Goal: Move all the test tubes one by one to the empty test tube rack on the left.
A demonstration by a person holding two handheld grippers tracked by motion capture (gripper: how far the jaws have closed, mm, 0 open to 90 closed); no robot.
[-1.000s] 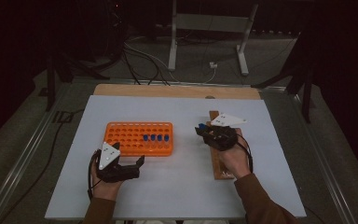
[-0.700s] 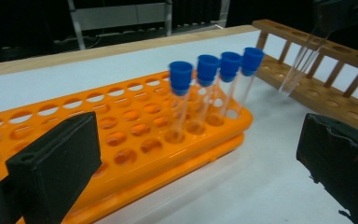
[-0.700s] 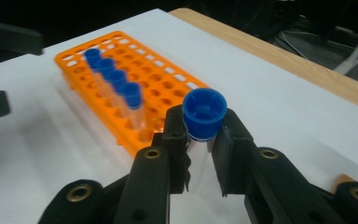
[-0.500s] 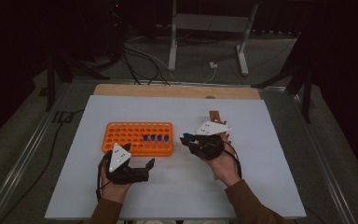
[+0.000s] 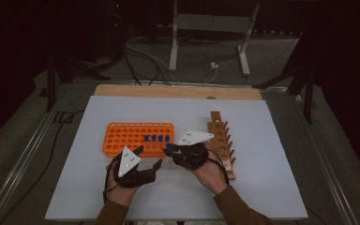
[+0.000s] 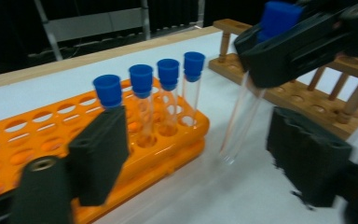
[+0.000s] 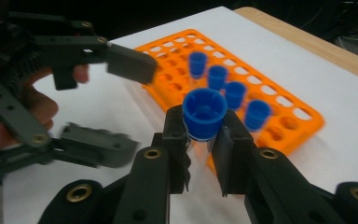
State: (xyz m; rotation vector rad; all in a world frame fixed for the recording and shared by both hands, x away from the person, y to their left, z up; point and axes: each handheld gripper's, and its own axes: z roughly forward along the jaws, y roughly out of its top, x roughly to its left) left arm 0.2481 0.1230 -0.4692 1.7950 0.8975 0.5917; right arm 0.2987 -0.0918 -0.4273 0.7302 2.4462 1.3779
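left gripper [image 5: 148,158]: held low near the person, jaws pointing away and toward the right gripper, apart with nothing pressed between them; they have just been closing.
right gripper [image 7: 204,140]: jaws clamped, leaning toward the left gripper.
right hand [image 5: 211,171]: wrapped under its gripper, sleeve showing behind.

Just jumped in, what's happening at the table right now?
A person is working with a gripper in each hand. The right gripper is shut on a blue-capped test tube, gripping just under the cap, and holds it beside the orange rack, where four capped tubes stand in a row. The wooden rack lies behind the right hand. The left gripper sits beside the held tube with its jaws apart; they have just been closing, with the tube's lower end between them, apparently untouched.
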